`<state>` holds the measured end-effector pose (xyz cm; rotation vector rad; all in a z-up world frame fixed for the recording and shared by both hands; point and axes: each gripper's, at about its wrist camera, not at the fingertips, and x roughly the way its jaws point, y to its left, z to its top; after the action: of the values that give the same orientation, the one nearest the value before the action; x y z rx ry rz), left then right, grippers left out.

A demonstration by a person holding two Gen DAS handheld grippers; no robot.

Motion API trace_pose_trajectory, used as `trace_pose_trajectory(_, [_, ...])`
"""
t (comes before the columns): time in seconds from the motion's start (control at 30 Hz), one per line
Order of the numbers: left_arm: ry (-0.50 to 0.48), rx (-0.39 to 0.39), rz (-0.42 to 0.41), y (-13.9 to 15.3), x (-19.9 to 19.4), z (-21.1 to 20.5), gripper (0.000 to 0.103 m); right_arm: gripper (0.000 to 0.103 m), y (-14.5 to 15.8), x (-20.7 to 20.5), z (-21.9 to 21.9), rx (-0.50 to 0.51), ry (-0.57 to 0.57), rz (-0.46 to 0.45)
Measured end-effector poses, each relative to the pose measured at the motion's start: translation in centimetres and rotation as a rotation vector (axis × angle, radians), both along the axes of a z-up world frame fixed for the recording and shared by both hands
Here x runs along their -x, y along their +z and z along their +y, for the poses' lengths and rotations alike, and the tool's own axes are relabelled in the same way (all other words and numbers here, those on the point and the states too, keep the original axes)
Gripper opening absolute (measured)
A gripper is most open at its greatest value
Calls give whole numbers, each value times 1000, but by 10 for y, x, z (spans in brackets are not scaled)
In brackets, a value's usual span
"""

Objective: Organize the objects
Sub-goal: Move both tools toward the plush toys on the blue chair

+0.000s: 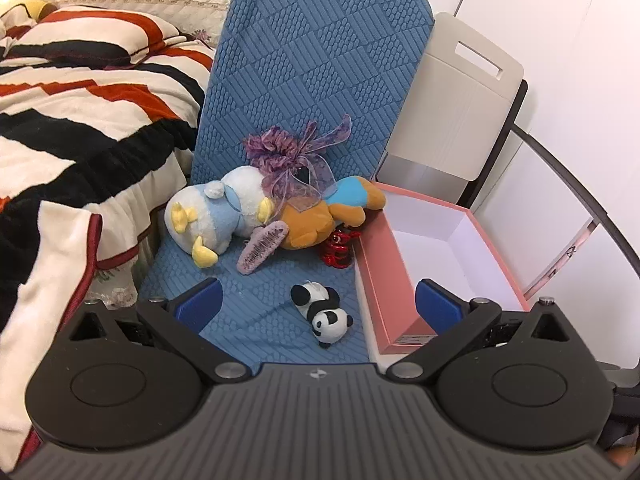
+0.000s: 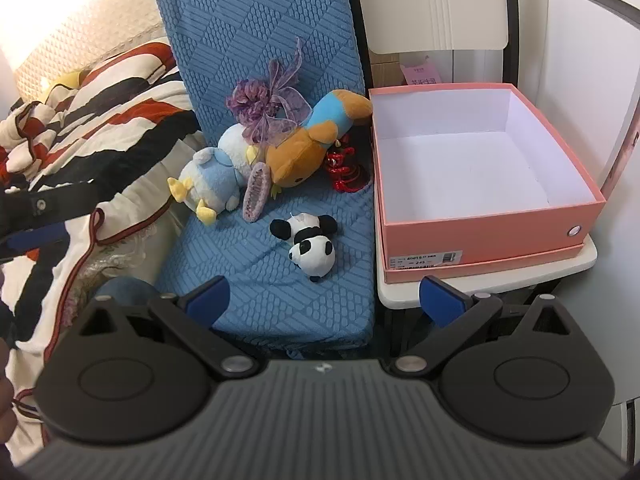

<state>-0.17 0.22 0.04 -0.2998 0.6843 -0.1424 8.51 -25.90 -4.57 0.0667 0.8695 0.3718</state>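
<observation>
The left gripper (image 1: 318,300) and right gripper (image 2: 324,298) are both hovering with fingers spread apart, gripping nothing. Just ahead, a panda plush (image 2: 310,242) is lying on the blue chair (image 2: 264,280), with more toys (image 2: 276,148) piled behind. Beside it, a pink box (image 2: 484,236) is sitting open.

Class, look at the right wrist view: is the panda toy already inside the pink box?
No. The panda toy lies on the blue cushion, left of the pink box, whose white interior is empty.
</observation>
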Motion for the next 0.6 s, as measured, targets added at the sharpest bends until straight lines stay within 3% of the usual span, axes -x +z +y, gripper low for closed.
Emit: trace_pose_trajectory(0.6, [2, -9, -14, 0, 10, -2, 103, 103, 6, 6, 3, -22, 13, 20])
